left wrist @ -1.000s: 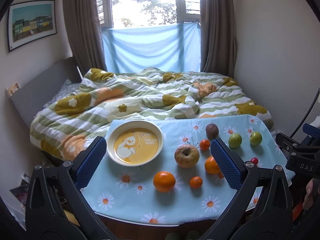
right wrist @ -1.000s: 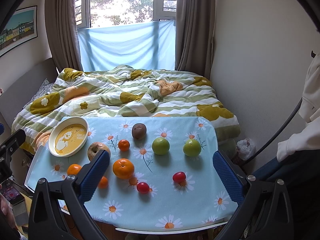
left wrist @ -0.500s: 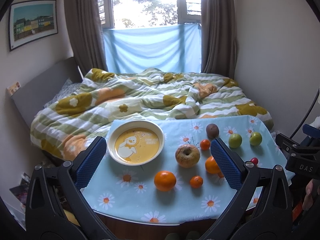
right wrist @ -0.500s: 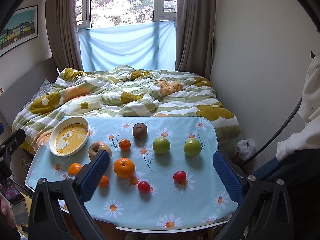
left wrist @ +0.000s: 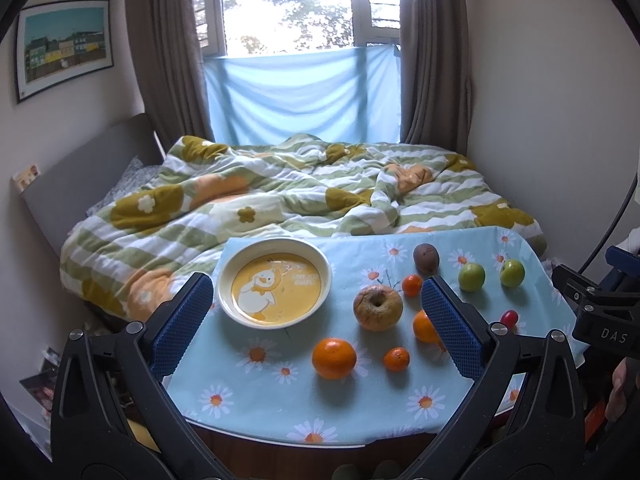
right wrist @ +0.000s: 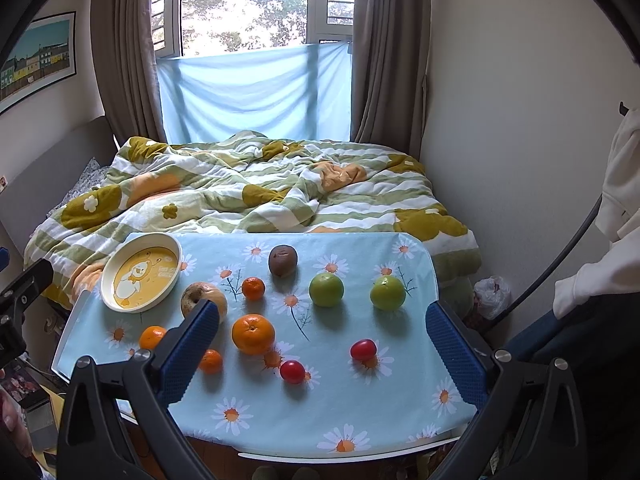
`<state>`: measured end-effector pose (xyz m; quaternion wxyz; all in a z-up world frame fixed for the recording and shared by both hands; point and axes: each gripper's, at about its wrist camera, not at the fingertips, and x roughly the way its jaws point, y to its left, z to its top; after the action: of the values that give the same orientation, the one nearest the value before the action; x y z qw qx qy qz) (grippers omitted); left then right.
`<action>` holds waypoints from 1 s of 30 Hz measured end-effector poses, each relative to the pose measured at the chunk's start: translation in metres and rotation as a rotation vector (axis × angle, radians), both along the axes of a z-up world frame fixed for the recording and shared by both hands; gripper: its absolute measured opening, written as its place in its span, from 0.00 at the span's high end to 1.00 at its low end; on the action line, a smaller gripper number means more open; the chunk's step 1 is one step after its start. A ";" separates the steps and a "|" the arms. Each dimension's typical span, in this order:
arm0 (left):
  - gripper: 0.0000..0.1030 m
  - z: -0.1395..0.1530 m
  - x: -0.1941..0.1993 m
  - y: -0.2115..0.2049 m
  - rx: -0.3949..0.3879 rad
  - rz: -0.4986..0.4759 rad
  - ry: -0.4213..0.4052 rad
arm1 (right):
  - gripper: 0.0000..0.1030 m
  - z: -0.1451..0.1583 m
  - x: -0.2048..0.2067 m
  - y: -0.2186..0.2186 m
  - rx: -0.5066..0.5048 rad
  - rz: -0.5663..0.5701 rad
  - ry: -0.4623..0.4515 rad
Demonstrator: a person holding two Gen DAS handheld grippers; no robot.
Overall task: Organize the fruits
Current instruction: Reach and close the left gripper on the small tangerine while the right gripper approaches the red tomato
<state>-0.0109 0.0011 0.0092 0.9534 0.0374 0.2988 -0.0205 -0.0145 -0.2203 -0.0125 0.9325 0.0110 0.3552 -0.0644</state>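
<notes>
Both claws wide apart — left claw, right claw — fruit untouched

- My table stands before the bed.
- The plate sits at its far left corner.
- The kiwi lies farthest back, mid-table.
- Two apples lie side by side to its right.
- Two tomatoes lie nearer me.
- The large orange lies left of them.
</notes>
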 end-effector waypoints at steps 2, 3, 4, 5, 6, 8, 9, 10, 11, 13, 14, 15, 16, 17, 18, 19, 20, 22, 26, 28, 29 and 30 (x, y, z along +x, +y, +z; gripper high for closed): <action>0.00 -0.002 0.001 0.003 -0.002 -0.007 0.015 | 0.00 0.000 0.000 0.000 0.000 -0.003 0.003; 0.00 -0.005 0.002 0.003 -0.003 -0.011 0.026 | 0.00 -0.001 0.000 0.000 0.000 -0.006 0.007; 0.00 -0.007 0.004 0.004 -0.003 -0.019 0.040 | 0.00 -0.001 0.000 0.000 0.002 -0.010 0.014; 0.00 -0.009 0.005 0.005 -0.006 -0.028 0.053 | 0.00 -0.002 0.000 -0.002 0.002 -0.015 0.021; 0.00 -0.014 0.005 0.005 -0.011 -0.040 0.065 | 0.00 -0.003 0.000 -0.003 0.004 -0.020 0.031; 0.00 -0.021 0.008 0.004 -0.027 -0.070 0.098 | 0.00 -0.013 0.001 0.000 0.002 -0.033 0.051; 0.00 -0.026 0.009 0.003 -0.035 -0.084 0.115 | 0.00 -0.017 -0.001 -0.002 -0.001 -0.040 0.062; 0.00 -0.031 0.010 0.002 -0.041 -0.097 0.127 | 0.00 -0.023 -0.005 -0.002 -0.003 -0.046 0.071; 0.00 -0.037 0.010 0.001 -0.047 -0.109 0.135 | 0.00 -0.031 -0.007 -0.005 -0.003 -0.051 0.080; 0.00 -0.052 0.011 -0.006 -0.055 -0.127 0.159 | 0.00 -0.045 -0.007 -0.010 -0.001 -0.057 0.102; 0.00 -0.059 0.012 -0.009 -0.058 -0.132 0.179 | 0.00 -0.045 -0.013 -0.014 0.001 -0.054 0.110; 0.00 -0.067 0.012 -0.014 -0.059 -0.135 0.194 | 0.00 -0.050 -0.012 -0.016 0.002 -0.053 0.122; 0.00 -0.073 0.012 -0.018 -0.057 -0.134 0.205 | 0.00 -0.056 -0.012 -0.019 0.004 -0.051 0.138; 0.00 -0.080 0.012 -0.022 -0.057 -0.133 0.213 | 0.00 -0.064 -0.011 -0.024 0.009 -0.044 0.156; 0.00 -0.087 0.012 -0.027 -0.059 -0.132 0.219 | 0.00 -0.068 -0.010 -0.026 0.014 -0.035 0.167; 0.00 -0.093 0.012 -0.030 -0.060 -0.127 0.224 | 0.00 -0.073 -0.009 -0.030 0.017 -0.023 0.177; 0.00 -0.099 0.013 -0.035 -0.059 -0.120 0.230 | 0.00 -0.079 -0.008 -0.034 0.018 -0.007 0.189; 0.00 -0.113 0.016 -0.045 -0.056 -0.101 0.245 | 0.00 -0.091 -0.004 -0.040 0.020 0.023 0.208; 0.00 -0.143 0.023 -0.066 -0.055 -0.065 0.272 | 0.00 -0.116 0.008 -0.057 0.024 0.089 0.237; 0.00 -0.157 0.027 -0.074 -0.054 -0.043 0.284 | 0.00 -0.126 0.015 -0.064 0.010 0.111 0.246; 0.00 -0.164 0.029 -0.078 -0.055 -0.032 0.290 | 0.00 -0.132 0.019 -0.068 0.004 0.124 0.250; 0.00 -0.171 0.032 -0.081 -0.056 -0.021 0.296 | 0.00 -0.137 0.022 -0.071 0.001 0.134 0.255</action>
<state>0.0211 -0.0801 -0.1617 0.8992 0.0102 0.4351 -0.0440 0.0077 -0.2911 -0.1491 0.8821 -0.0207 0.4706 -0.0026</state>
